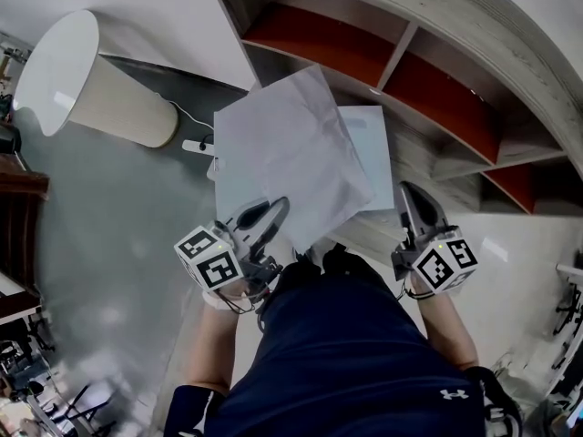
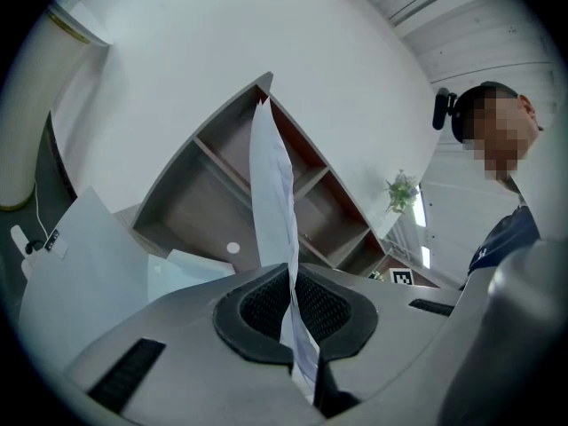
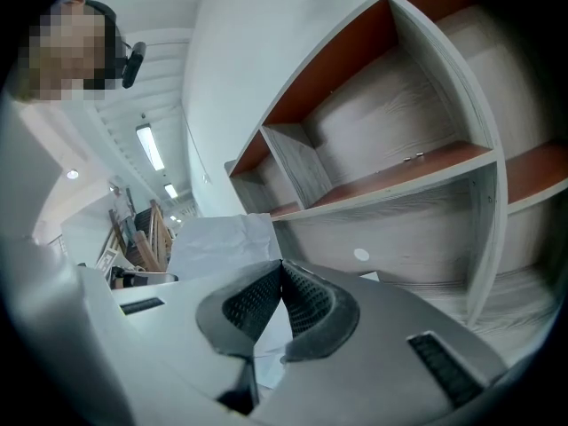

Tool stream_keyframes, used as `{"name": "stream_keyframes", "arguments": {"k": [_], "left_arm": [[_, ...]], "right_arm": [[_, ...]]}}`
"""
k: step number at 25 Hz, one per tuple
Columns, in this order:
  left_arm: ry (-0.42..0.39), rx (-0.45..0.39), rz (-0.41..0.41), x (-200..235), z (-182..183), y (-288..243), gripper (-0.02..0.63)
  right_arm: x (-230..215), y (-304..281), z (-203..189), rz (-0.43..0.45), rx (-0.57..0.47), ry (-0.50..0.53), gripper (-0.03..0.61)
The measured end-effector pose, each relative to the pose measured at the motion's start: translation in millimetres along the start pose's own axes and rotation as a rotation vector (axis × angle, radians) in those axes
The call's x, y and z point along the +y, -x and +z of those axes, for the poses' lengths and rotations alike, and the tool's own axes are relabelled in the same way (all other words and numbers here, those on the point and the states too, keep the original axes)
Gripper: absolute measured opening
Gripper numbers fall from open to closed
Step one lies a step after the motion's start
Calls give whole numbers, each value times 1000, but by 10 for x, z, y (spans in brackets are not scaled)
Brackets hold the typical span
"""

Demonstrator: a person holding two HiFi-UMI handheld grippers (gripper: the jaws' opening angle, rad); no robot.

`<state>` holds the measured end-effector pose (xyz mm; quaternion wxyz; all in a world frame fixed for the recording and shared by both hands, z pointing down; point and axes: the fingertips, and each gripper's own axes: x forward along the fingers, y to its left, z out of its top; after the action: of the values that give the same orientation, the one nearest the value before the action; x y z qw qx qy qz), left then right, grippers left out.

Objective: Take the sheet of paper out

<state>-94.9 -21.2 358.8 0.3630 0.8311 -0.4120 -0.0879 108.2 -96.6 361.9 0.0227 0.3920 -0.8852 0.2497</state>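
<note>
Sheet [image 1: 291, 148] pinched by left tool [image 1: 276, 209], right tool [image 1: 406, 192] pinching white sleeve [image 1: 369, 144], shelves [image 1: 437, 89] behind

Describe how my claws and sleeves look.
The left claw and right claw are light grey with black ribbed pads; each carries a white cube of black square markers. The person wears a navy short-sleeved shirt.

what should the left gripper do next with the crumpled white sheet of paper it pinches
Probably draw the left gripper slightly toward the person's left, jaws shut. It pinches the crumpled white sheet of paper by one edge, but the sheet overlaps the flat pale sleeve beneath it, so it may not be clear.
</note>
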Motion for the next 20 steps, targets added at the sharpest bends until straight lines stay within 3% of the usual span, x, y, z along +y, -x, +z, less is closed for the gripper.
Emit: {"name": "stream_keyframes", "arguments": {"k": [12,20], "left_arm": [[-98,-23,-138,-238,189,55,17],[-98,-44,-221,-311,173,196,17]], "right_arm": [[99,-22,215,6,-29,26,12],[227,-5,171,1,-19,30,12]]}}
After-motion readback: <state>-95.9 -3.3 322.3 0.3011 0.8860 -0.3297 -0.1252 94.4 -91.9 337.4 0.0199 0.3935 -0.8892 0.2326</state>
